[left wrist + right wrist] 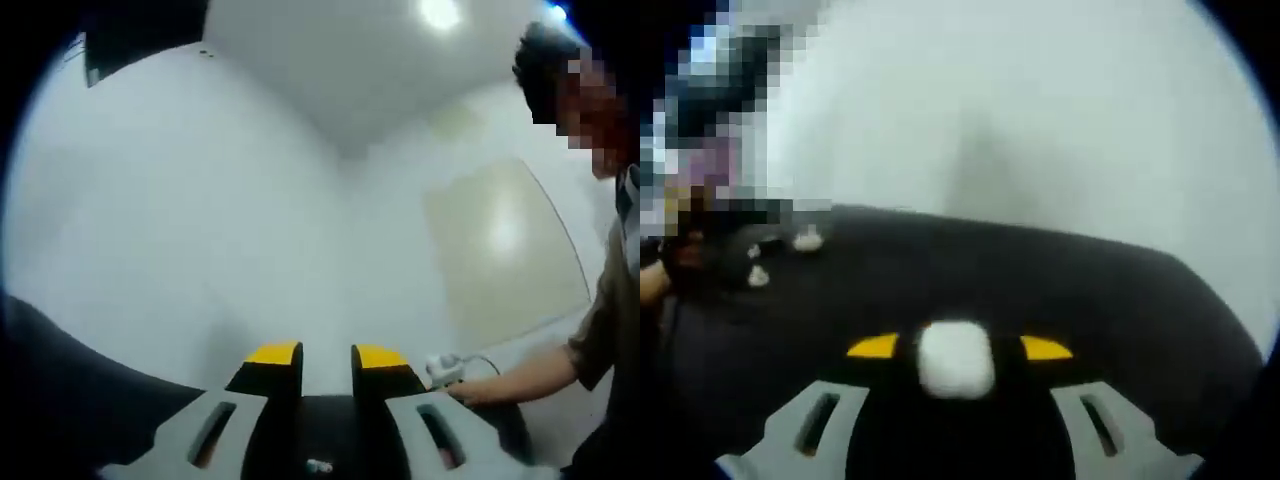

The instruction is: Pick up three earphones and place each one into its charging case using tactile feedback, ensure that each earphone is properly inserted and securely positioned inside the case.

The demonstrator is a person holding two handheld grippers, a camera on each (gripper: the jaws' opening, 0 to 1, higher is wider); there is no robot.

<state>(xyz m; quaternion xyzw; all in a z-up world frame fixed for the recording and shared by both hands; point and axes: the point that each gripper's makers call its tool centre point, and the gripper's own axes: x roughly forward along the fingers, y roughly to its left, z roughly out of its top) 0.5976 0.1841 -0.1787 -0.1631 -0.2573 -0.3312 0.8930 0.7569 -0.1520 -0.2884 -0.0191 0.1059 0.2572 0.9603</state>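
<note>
White charging case [956, 358] sits gripped in the right tongs [958, 350] above the dark counter [1060, 290]; two earphones [806, 240] lie far left, well apart. Left tongs [326, 360] gape slightly, empty, pointing at the wall.

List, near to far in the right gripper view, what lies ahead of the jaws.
Right gripper closed on a white rounded charging case → bare black tabletop → two small white earphones at far left → pale grey wall.

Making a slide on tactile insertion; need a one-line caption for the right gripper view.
Right gripper clamps a white charging case above the black table; two small earphones lie far left.
</note>
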